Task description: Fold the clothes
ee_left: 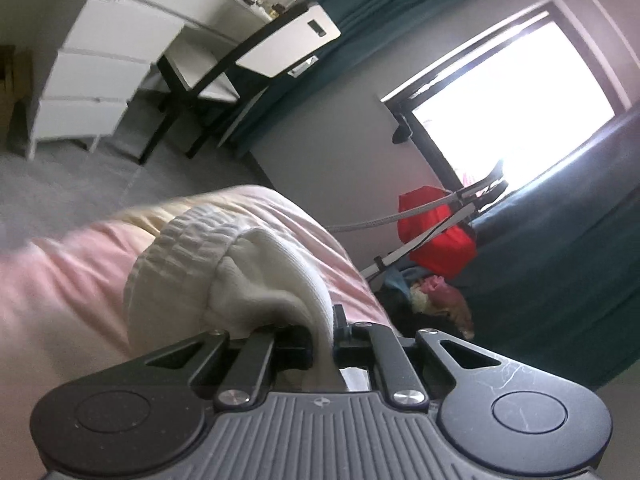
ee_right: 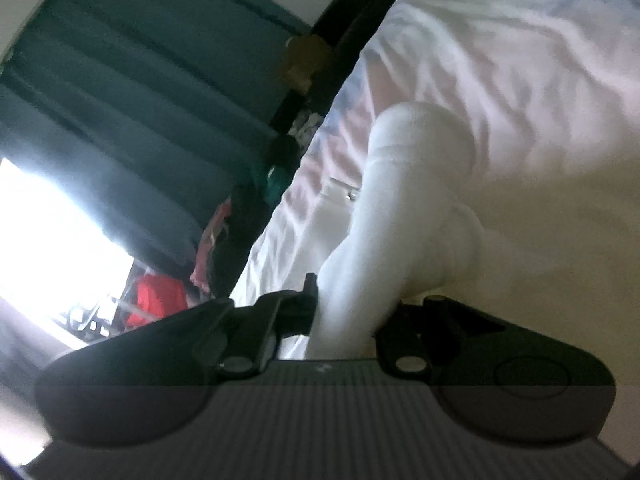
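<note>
The left gripper (ee_left: 322, 334) pinched a white sock (ee_left: 224, 264), its long axis running away over the pink bed (ee_left: 60, 280), ribbed cuff farthest. The right gripper (ee_right: 346, 312) clamped the sock (ee_right: 400, 200) too. No writing was legible.

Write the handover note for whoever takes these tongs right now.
Left tongs: shut on the white knit garment, near its ribbed band.
Right tongs: shut on the white garment in that view; likely the same piece, though I cannot confirm it.
Position: the fabric is lifted and bunched above the pink bed sheet.
Done: both ends gripped.
Left: no finished fold shows; lay it flat on the bed and fold. More clothes lie piled beside the bed.
</note>
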Available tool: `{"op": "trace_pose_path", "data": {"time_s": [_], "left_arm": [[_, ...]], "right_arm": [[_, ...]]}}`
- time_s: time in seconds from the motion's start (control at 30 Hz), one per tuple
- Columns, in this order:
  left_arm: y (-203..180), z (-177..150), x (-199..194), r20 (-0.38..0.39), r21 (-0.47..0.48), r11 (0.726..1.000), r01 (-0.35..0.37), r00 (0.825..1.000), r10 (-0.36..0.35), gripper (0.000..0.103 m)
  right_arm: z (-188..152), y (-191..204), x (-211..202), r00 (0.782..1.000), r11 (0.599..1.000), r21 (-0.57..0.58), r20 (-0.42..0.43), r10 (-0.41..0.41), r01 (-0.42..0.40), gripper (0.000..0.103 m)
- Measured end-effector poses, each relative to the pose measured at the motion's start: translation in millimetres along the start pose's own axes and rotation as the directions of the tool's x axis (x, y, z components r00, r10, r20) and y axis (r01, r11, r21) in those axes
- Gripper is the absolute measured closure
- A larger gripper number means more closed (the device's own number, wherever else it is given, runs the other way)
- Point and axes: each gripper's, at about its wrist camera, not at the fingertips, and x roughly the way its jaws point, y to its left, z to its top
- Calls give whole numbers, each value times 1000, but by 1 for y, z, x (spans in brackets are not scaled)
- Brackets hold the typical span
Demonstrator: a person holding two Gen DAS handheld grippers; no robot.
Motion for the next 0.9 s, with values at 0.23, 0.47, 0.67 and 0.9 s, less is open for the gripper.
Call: {"op": "trace_pose_path", "data": {"time_s": [0.23, 0.47, 0.67, 0.9], "left_arm": [[51, -18, -69, -114, 80, 994, -71, 990, 80, 94], [64, -33, -95, -151, 136, 987, -88, 983, 109, 83], [36, -32, -132, -141, 276, 956, -97, 980, 140, 39], [-25, -64, -157, -76, 515, 854, -71, 989, 128, 23]], "right_arm": [[-17, -34, -53, 990, 999, 45, -144, -6, 12, 90], [-24, -66, -54, 965, 999, 22, -261, -31, 38, 90], [-27, -70, -53, 967, 996, 85, -255, 3, 19, 90], [-30, -59, -59, 982, 995, 93, -189, -9, 27, 90]]}}
